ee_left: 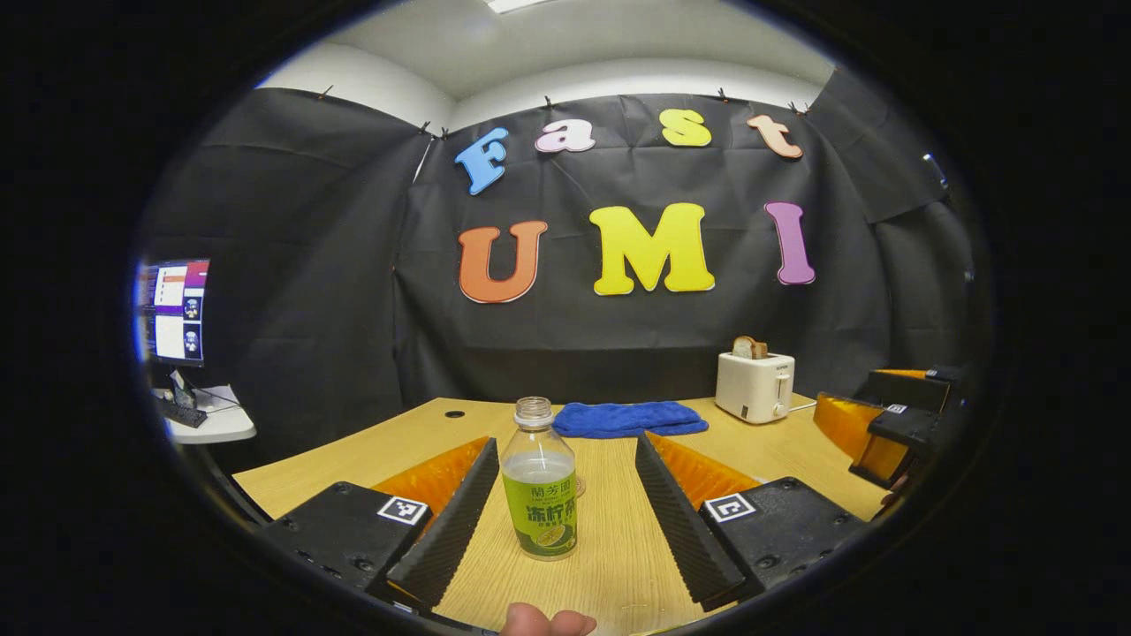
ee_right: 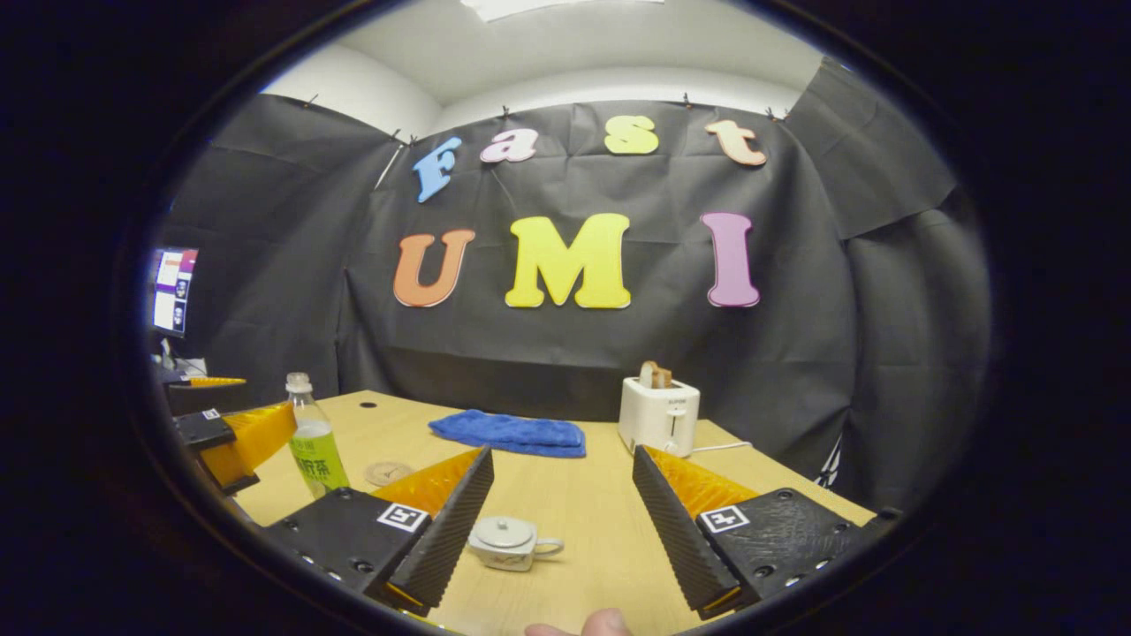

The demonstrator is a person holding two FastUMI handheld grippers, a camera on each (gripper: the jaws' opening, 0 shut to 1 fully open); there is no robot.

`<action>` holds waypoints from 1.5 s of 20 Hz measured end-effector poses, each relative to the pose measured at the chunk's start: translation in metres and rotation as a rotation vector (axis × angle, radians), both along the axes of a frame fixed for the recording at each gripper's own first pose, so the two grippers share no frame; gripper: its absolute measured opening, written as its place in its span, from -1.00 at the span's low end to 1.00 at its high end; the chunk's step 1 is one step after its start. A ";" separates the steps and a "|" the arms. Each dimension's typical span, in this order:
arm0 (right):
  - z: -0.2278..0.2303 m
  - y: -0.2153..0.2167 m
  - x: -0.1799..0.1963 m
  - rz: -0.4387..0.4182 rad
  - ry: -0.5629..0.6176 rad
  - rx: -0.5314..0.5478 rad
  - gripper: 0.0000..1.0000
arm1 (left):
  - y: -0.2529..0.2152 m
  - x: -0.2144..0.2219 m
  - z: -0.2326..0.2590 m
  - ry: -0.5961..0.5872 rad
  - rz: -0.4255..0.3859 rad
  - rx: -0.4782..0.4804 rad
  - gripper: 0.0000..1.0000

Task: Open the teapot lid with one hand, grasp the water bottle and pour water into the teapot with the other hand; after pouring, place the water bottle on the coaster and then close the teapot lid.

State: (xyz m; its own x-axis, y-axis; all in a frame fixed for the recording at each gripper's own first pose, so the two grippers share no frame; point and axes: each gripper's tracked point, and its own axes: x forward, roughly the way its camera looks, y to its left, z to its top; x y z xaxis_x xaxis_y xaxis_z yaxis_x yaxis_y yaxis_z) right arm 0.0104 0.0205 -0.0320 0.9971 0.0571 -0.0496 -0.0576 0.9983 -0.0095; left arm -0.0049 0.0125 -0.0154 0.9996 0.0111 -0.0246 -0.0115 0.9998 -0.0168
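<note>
The bottle [ee_left: 539, 481] is seen upright on the table [ee_left: 610, 565], straight ahead between the left gripper [ee_left: 552, 508]'s wide-open, empty fingers. The lidded teapot [ee_right: 505, 541] is seen low, just left of centre, before the right gripper [ee_right: 558, 517], likewise spread and empty.

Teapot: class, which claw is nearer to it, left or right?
Right. The teapot sits between the open right claw fingers; the left claw is off beside the bottle.

Folded blue towel [ee_right: 510, 434] beside white toaster [ee_right: 658, 414] on wooden table [ee_right: 583, 503]; monitor [ee_left: 174, 310] far left.
</note>
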 end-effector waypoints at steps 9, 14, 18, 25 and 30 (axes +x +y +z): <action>-0.053 0.034 0.029 0.061 0.125 -0.023 0.92 | 0.013 -0.007 -0.008 0.018 0.015 -0.016 0.95; -0.078 0.039 0.047 0.055 0.194 -0.014 0.88 | 0.022 -0.012 -0.011 0.026 0.021 -0.013 0.95; -0.093 0.049 0.052 0.067 0.241 -0.019 0.48 | 0.025 -0.012 -0.017 0.039 0.018 -0.011 0.95; -0.097 0.052 0.056 0.045 0.252 -0.025 -0.55 | 0.030 -0.011 -0.021 0.046 0.019 -0.016 0.96; -0.096 0.051 0.059 0.047 0.241 -0.023 -0.93 | 0.034 -0.009 -0.026 0.056 0.024 -0.025 0.96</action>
State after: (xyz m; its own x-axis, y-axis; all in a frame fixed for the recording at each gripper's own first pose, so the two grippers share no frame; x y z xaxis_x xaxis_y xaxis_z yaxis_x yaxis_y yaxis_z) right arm 0.0699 0.0717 -0.1280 0.9526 0.0995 -0.2874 -0.1076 0.9941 -0.0127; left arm -0.0141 0.0469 -0.0413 0.9961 0.0339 -0.0809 -0.0372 0.9985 -0.0399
